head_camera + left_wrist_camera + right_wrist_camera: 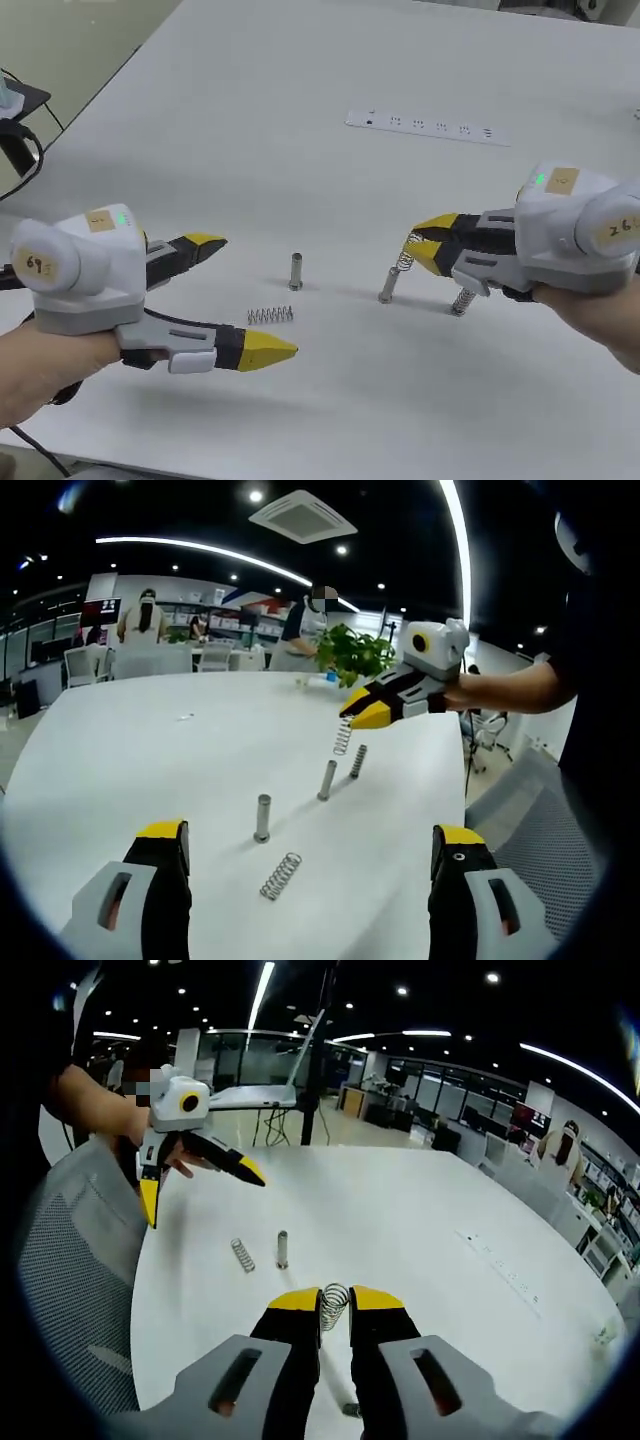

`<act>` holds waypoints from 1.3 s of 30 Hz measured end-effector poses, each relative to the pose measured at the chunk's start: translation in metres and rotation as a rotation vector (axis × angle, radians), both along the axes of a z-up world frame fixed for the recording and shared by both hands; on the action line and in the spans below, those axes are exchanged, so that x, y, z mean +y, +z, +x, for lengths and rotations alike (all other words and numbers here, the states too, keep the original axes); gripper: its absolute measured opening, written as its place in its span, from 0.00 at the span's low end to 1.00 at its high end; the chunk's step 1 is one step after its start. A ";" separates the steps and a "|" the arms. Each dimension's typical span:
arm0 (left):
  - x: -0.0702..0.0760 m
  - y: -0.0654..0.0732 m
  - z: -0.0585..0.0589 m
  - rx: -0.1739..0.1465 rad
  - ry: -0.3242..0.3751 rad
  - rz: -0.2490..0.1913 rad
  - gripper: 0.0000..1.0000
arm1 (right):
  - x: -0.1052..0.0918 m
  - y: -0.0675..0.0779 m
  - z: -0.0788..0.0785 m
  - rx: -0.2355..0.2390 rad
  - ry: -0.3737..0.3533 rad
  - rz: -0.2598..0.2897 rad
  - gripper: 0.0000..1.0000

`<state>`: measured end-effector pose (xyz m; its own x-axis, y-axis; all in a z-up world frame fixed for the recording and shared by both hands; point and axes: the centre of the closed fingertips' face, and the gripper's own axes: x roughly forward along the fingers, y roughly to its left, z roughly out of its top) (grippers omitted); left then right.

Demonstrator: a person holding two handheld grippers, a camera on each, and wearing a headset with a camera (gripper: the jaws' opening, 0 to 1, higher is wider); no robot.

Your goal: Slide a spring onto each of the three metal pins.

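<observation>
Three metal pins stand on the white table (250, 130). The left pin (296, 270) (263, 817) (282, 1249) is bare. So is the middle pin (387, 285) (327, 780). The right pin (462, 300) (357, 761) carries a spring. A loose spring (270, 315) (281, 875) (243, 1254) lies flat near the left pin. My right gripper (425, 247) (370, 712) (335, 1300) is shut on another spring (405, 259) (343, 737) (335, 1308), hanging just above and beside the middle pin. My left gripper (240, 296) (310, 845) (200, 1188) is open, its jaws wide on either side of the loose spring.
A white power strip (430, 127) (505, 1270) lies on the far side of the table. A black stand and cable (15, 140) sit off the table's left edge. Office desks, a plant (350, 650) and people are in the background.
</observation>
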<state>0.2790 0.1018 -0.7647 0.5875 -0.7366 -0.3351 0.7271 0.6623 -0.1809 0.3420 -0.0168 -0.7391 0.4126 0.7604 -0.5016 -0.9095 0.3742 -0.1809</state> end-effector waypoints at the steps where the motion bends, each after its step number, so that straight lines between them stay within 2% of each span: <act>1: 0.000 0.000 0.000 0.001 0.000 0.000 0.98 | 0.000 -0.001 0.000 0.002 0.000 -0.001 0.08; 7: -0.001 0.002 0.000 -0.001 -0.003 0.000 0.98 | 0.003 -0.004 0.002 0.019 -0.003 0.005 0.08; 20: 0.001 0.002 -0.002 0.003 0.005 0.003 0.98 | 0.005 -0.022 0.003 0.027 0.011 -0.033 0.08; 34: 0.002 0.001 -0.004 0.005 0.013 0.006 0.98 | 0.006 -0.067 0.003 0.087 0.001 -0.099 0.08; 38: 0.001 0.001 -0.004 0.004 0.014 0.005 0.98 | 0.007 -0.075 0.003 0.090 0.004 -0.112 0.08; 39: 0.001 0.001 -0.003 0.004 0.016 0.003 0.98 | 0.010 -0.071 0.004 0.083 0.001 -0.084 0.08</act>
